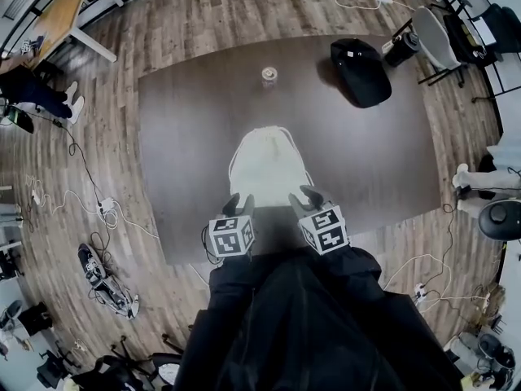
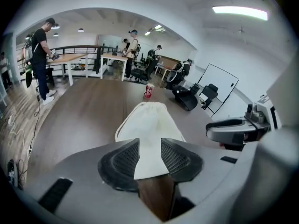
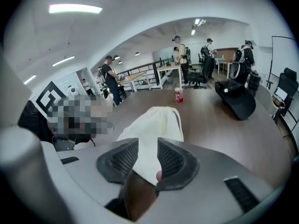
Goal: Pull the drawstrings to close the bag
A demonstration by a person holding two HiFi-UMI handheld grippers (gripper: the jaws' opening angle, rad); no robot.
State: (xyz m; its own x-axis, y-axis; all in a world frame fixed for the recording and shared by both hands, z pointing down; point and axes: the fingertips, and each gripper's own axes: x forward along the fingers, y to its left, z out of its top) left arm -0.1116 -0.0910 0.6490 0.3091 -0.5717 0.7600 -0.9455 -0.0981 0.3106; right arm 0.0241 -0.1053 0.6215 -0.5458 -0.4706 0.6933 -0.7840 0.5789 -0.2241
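Gripper L (image 1: 239, 204), gripper R (image 1: 307, 197): agape; empty

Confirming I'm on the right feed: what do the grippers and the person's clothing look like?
Left gripper and right gripper: grey bodies, black ribbed pads, each topped by a cube with black-and-white square markers. The person wears a black top.

The bag (image 1: 269, 165) is cream cloth, matt and softly creased. The table (image 1: 187, 137) is dark wood grain, smooth and faintly glossy. The floor (image 1: 203, 15) is paler wood planking. Left gripper (image 2: 150, 148) and right gripper (image 3: 145, 153) jaws bear black ribbed matt pads (image 2: 124, 160) in smooth grey plastic.
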